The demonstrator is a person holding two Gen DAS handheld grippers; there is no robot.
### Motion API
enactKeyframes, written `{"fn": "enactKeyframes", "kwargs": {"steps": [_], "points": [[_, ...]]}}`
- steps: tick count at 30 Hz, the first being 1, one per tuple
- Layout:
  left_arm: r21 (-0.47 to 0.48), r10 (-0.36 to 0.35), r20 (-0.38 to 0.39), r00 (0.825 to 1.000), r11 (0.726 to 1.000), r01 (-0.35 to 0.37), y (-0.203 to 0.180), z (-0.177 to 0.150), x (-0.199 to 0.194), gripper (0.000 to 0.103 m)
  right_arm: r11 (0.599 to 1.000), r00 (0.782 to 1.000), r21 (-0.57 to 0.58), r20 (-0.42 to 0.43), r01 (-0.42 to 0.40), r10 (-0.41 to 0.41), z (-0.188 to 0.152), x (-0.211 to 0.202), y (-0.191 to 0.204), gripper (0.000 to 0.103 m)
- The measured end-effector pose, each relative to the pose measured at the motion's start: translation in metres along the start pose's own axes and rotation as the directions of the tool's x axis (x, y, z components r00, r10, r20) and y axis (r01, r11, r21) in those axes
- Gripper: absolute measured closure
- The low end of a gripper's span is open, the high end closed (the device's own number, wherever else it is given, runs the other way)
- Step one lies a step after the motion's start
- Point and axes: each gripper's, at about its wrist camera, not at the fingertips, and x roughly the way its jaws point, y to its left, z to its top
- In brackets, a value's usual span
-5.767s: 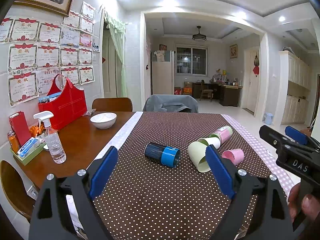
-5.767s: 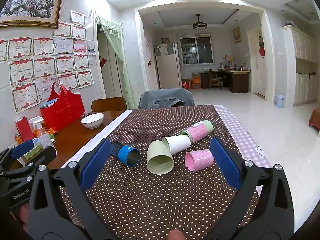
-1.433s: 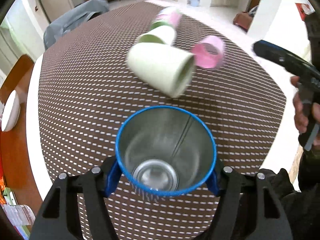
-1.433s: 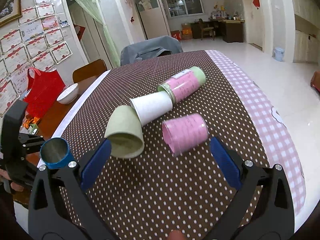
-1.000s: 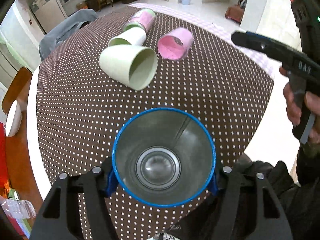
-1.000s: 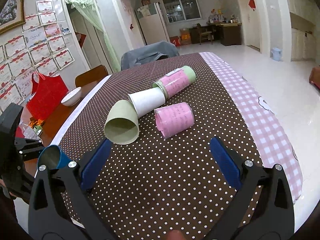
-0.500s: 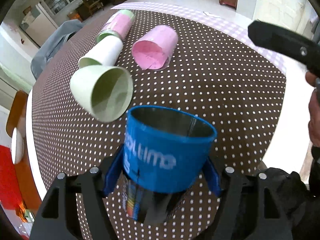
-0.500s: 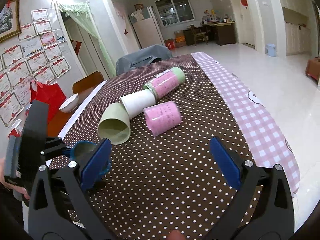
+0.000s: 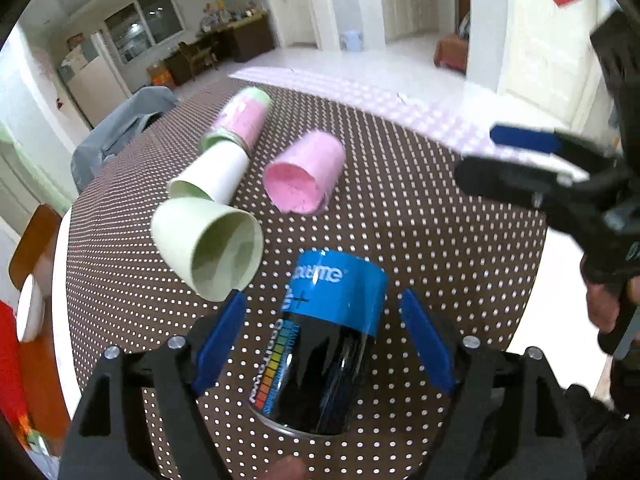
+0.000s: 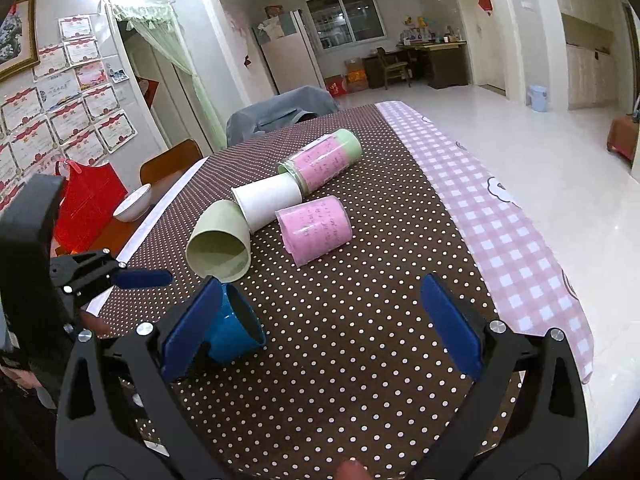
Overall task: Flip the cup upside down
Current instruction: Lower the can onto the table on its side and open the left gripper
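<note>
A metal cup with a blue band and black body (image 9: 332,332) lies tipped between the fingers of my left gripper (image 9: 324,340), blue rim end pointing away. The blue pads stand clear of its sides, so the left gripper is open. In the right wrist view the same cup (image 10: 232,328) rests on the dotted tablecloth (image 10: 360,340), partly hidden behind my right gripper's left finger. My right gripper (image 10: 320,328) is open and empty above the table's near part.
A pale green cup (image 9: 208,248), a white cup (image 9: 216,176), a pink cup (image 9: 304,176) and a pink-and-green jar (image 9: 240,116) lie on their sides further back. A white bowl (image 10: 132,204) and red bag (image 10: 86,196) sit at the far left. The table edge runs along the right.
The left gripper has opened and let go of the blue cup. The cup turned from mouth-up in the grip and now rests on the cloth.
</note>
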Motion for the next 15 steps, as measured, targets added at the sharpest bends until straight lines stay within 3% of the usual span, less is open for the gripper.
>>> {"fn": "enactKeyframes", "kwargs": {"steps": [5,9,13,15], "points": [[-0.083,0.033,0.101,0.994,0.996,-0.025,0.008,-0.011,-0.024,0.024,1.000,1.000,-0.013,-0.002,-0.001,0.001,0.000,-0.001,0.005,0.006],[-0.178,0.101,0.181,0.978,0.982,-0.068,0.017,-0.028,-0.048,0.024,0.999,1.000,-0.046,-0.008,-0.016,0.016,0.000,0.000,0.015,0.006],[-0.277,0.209,0.262,0.942,0.952,-0.134,0.024,-0.047,-0.071,0.024,0.997,0.999,-0.077,-0.010,-0.032,0.032,-0.001,-0.003,0.027,0.006],[-0.337,0.289,0.299,0.910,0.924,-0.182,0.026,-0.059,-0.085,0.024,0.995,0.999,-0.089,-0.009,-0.042,0.041,-0.001,-0.005,0.033,0.006]]}}
